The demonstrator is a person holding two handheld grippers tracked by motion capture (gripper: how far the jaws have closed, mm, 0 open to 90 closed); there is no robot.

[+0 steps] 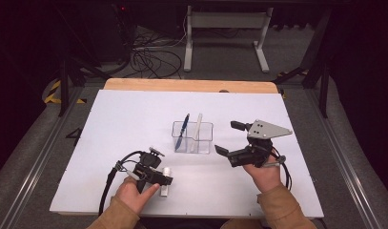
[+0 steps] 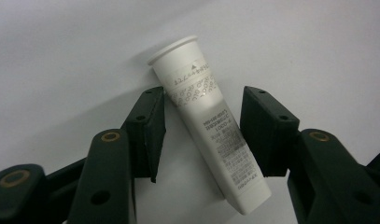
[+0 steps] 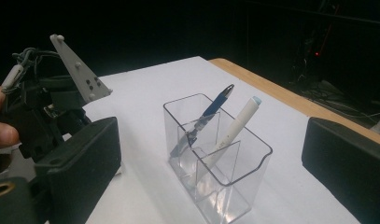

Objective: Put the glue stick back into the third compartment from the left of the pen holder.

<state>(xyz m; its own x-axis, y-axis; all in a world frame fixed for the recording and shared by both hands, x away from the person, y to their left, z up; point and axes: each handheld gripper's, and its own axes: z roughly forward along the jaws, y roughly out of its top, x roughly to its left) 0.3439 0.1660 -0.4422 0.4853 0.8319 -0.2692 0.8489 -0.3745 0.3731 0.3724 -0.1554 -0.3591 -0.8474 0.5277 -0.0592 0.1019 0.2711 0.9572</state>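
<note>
A white tube (image 2: 211, 122) with grey print lies flat on the white table, cap end away from me. My left gripper (image 2: 204, 100) points down over it, open, one jaw on each side of the tube with small gaps. From above, the left gripper (image 1: 164, 180) is at the table's front left, with the tube (image 1: 166, 189) poking out beneath it. My right gripper (image 1: 229, 138) is open and holds nothing, just right of a clear divided holder (image 1: 203, 143). The holder (image 3: 234, 186) contains a blue pen (image 3: 215, 105) and a white pen (image 3: 239, 119), both leaning.
The white table surface (image 1: 125, 124) has a wooden far edge (image 1: 191, 85). Beyond it, on the floor, are a white frame stand (image 1: 225, 28) and loose cables (image 1: 151, 57). In the right gripper view, the left gripper (image 3: 52, 107) and a hand show at the left.
</note>
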